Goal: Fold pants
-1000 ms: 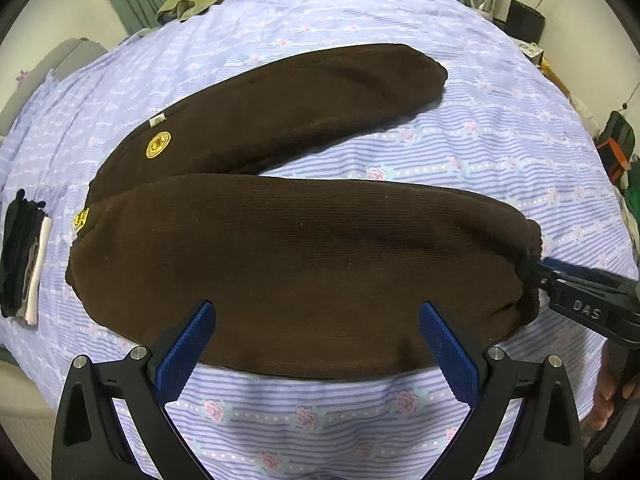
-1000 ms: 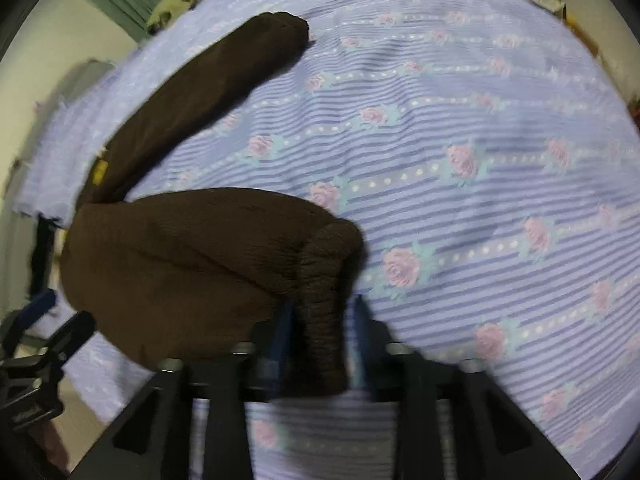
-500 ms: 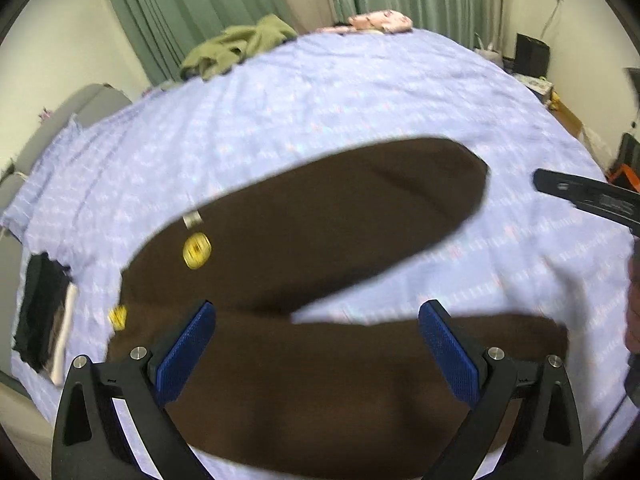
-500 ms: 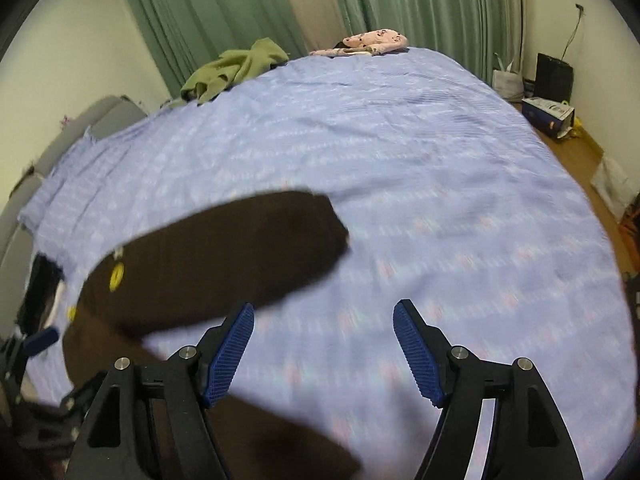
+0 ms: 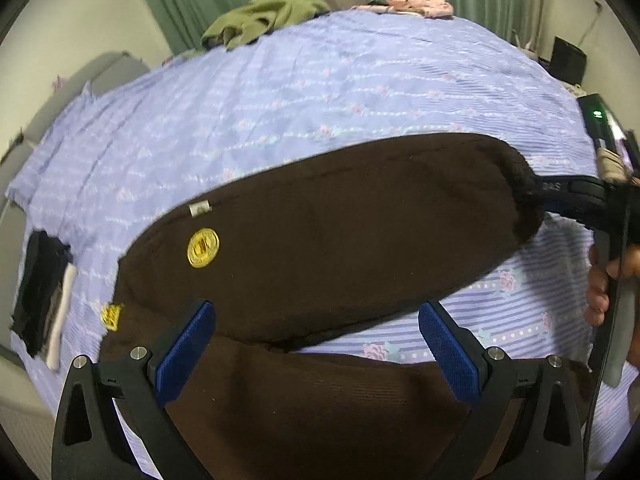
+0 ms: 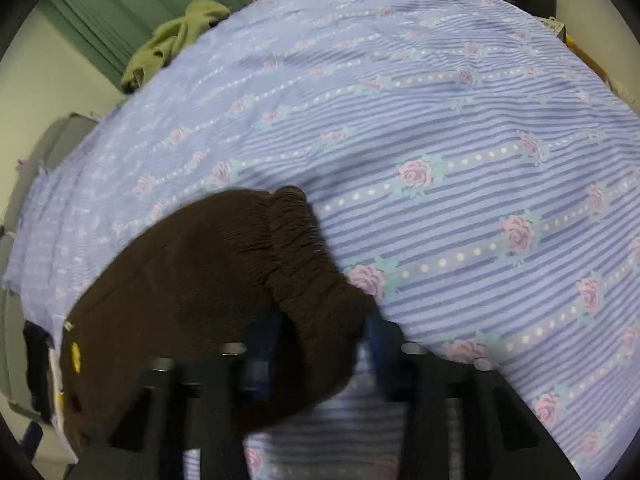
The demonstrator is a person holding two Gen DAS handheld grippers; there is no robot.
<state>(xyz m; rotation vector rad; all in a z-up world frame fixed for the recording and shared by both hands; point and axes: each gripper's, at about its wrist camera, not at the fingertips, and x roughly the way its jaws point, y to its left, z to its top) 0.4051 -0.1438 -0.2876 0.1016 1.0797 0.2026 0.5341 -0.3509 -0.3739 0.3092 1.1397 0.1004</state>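
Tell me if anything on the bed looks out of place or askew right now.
The brown pants lie splayed, legs apart, not stacked. The right gripper is closing on the far leg's cuff. Loose olive clothing and pink fabric sit crumpled at the bed's far edge.

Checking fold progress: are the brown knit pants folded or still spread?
Spread: the brown knit pants lie with both legs apart on the striped floral bedsheet; the right gripper is closing on one cuff.

Bed point(image 5: 320, 92), floral striped sheet: brown pants point(image 5: 340, 240), green garment point(image 5: 260, 20).
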